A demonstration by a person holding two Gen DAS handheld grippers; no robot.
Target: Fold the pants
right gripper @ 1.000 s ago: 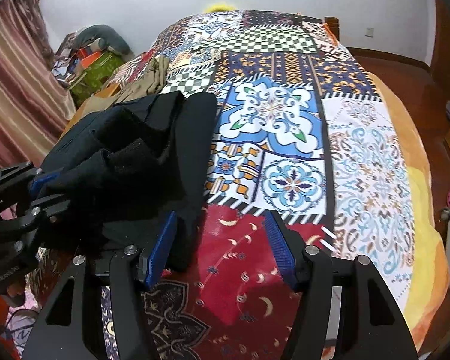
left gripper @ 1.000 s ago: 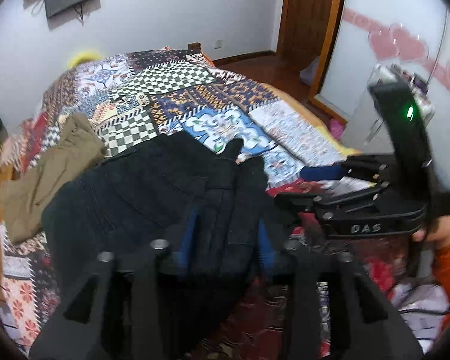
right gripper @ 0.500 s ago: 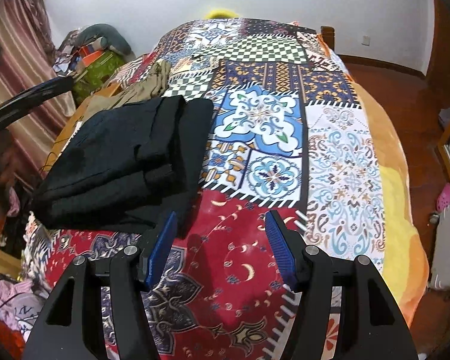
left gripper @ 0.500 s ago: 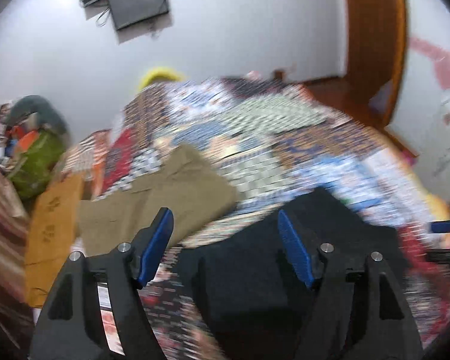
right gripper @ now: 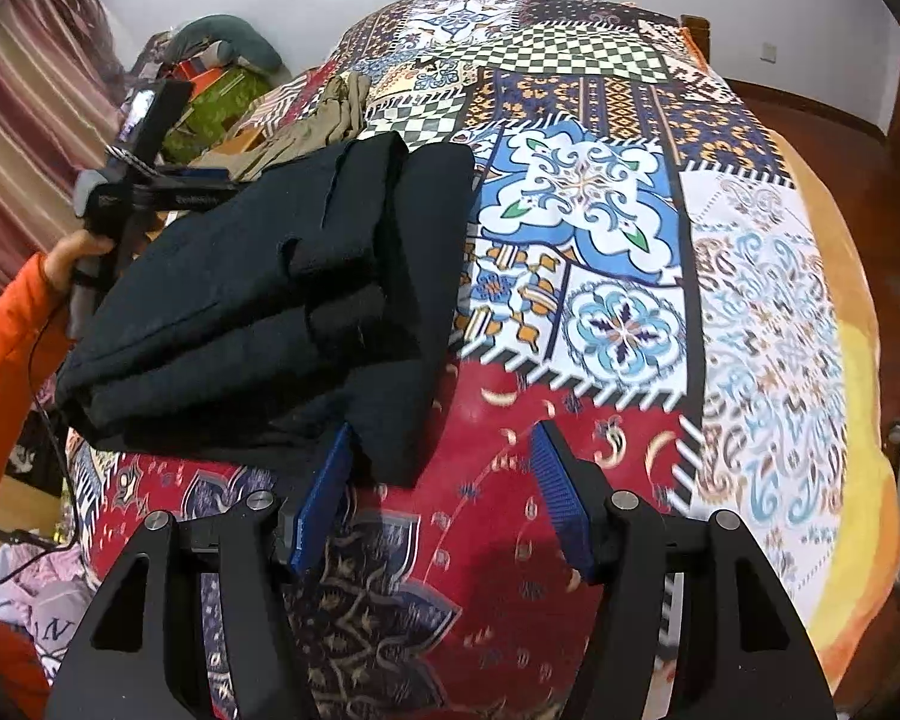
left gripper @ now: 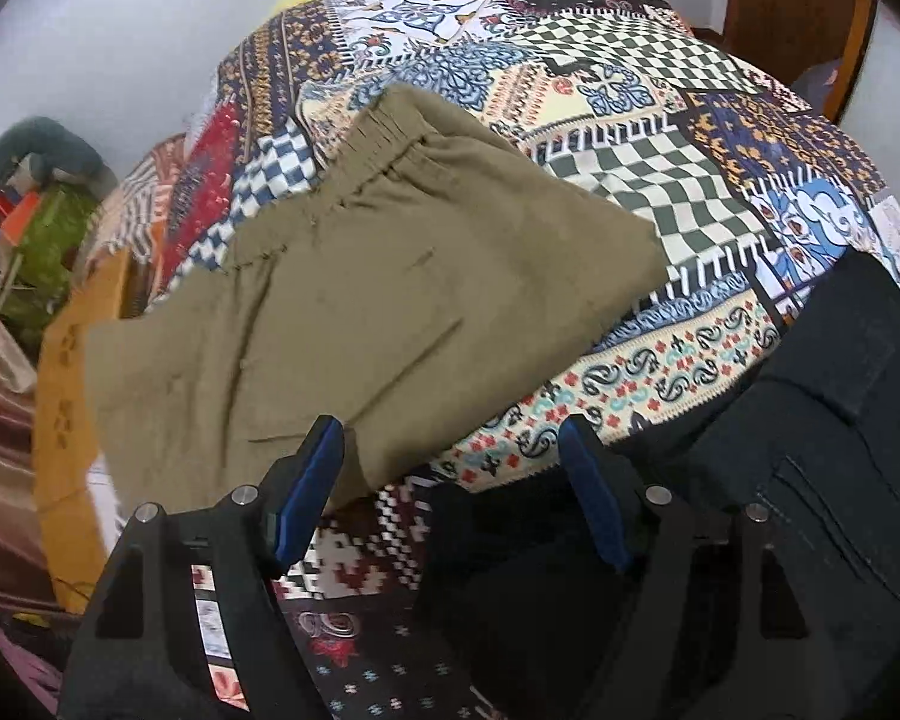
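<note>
Black pants lie folded in a thick stack on the patchwork bedspread; the left wrist view shows them at the lower right. Khaki pants lie flat further left on the bed, small in the right wrist view. My left gripper is open and empty, with its left pad over the khaki pants' near edge. From the right wrist view the left gripper is beyond the black stack, in a hand with an orange sleeve. My right gripper is open, with only the black stack's near corner beside its left pad.
A brown cardboard box and a green bag stand off the bed's left side. A striped curtain hangs at the left. The bed's orange edge drops to the wooden floor on the right.
My left gripper let go of the black pants, opened, and swung left over the khaki pants. The black pants now lie folded on the bed. My right gripper has barely moved.
</note>
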